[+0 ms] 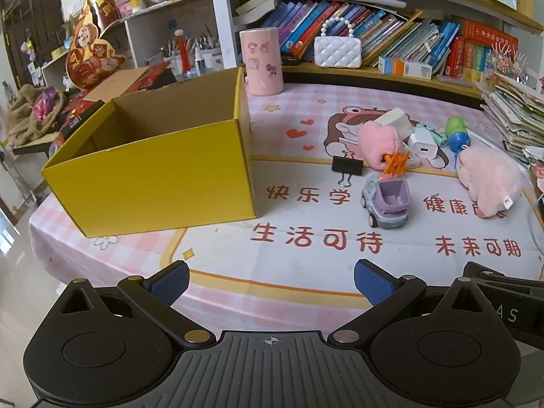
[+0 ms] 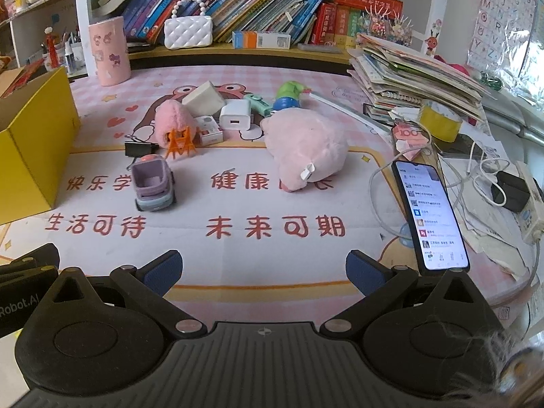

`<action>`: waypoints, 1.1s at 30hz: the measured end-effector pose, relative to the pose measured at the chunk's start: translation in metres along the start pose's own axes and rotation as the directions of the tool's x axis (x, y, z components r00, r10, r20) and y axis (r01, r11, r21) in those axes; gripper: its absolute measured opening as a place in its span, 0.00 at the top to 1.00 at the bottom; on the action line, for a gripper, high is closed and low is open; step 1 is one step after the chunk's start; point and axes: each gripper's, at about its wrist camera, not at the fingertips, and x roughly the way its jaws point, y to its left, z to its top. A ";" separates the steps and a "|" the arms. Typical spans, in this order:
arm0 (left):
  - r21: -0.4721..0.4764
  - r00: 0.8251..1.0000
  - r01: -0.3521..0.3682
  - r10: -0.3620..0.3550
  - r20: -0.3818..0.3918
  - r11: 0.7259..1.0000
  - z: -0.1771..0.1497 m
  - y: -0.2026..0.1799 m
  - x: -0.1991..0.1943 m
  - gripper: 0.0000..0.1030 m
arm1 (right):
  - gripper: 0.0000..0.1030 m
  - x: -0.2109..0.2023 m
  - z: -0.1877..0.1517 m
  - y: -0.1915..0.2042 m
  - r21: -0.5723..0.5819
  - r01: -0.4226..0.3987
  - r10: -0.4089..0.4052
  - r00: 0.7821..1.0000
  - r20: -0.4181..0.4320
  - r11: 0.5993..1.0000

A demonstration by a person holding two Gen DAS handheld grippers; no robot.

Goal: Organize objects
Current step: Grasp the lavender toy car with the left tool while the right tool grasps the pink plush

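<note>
1. The left claw (image 1: pixel 271 280) is seen spread apart, empty, above the surface (image 1: pixel 306 272); the yellow box (image 1: pixel 153 170) is shown whole at 10 o'clock
2. The right claw (image 2: pixel 263 268) is likewise held apart; only here are the phone (image 2: pixel 430 214) at 2 o'clock and tape roll (image 2: pixel 438 124) shown; the toy car (image 2: pixel 153 183) sits at 11 o'clock

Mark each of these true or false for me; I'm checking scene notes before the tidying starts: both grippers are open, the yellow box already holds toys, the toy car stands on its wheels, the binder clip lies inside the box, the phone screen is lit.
1. Both grippers are open: true. The left gripper and right gripper hold nothing.
2. The yellow box already holds toys: false. The interior in view shows none.
3. The toy car stands on its wheels: true.
4. The binder clip lies inside the box: false. It lies on the mat, right of the box.
5. The phone screen is lit: true.
</note>
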 end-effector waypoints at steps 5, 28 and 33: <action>-0.046 0.999 0.044 -0.044 -0.010 0.998 0.008 -0.007 0.009 0.00 | 0.00 0.012 0.011 -0.012 -0.003 -0.025 0.025 1.000 0.008 1.000; -0.089 0.982 0.131 -0.141 -0.124 0.987 0.056 -0.074 0.083 0.21 | 0.21 0.121 0.102 -0.073 -0.159 -0.221 0.220 0.975 -0.023 0.962; -0.072 0.983 0.100 -0.109 -0.145 0.992 0.061 -0.088 0.102 0.38 | 0.30 0.139 0.104 -0.079 -0.158 -0.252 0.243 0.967 -0.075 0.955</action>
